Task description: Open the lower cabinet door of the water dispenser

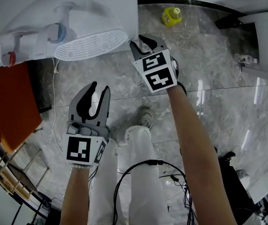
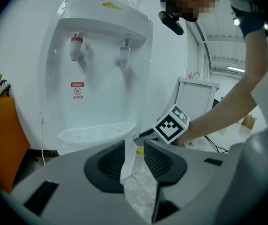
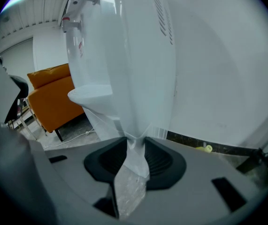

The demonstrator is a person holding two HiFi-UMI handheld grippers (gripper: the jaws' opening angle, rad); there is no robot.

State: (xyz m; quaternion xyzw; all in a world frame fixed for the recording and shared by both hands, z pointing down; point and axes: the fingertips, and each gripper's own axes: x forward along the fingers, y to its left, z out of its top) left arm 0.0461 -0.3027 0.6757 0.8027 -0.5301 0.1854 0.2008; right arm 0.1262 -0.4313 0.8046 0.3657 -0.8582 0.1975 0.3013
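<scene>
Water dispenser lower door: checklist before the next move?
1. Right gripper at the water dispenser: ok, a white edge sits between its jaws.
2. Pads pressing on that edge: cannot tell.
3. Left gripper out of the way: ok, jaws apart, empty, off the dispenser.
4. Lower door shut: cannot tell, no view shows it.
5. Shoe clear of the door's swing: cannot tell; hinge side not visible.

One water dispenser (image 2: 101, 55). Two taps: red tap (image 2: 76, 48), blue tap (image 2: 123, 55). Two: left tongs (image 1: 100, 89), right tongs (image 1: 142, 43). One yellow bottle (image 1: 171, 16). One orange seat (image 1: 4, 107).
</scene>
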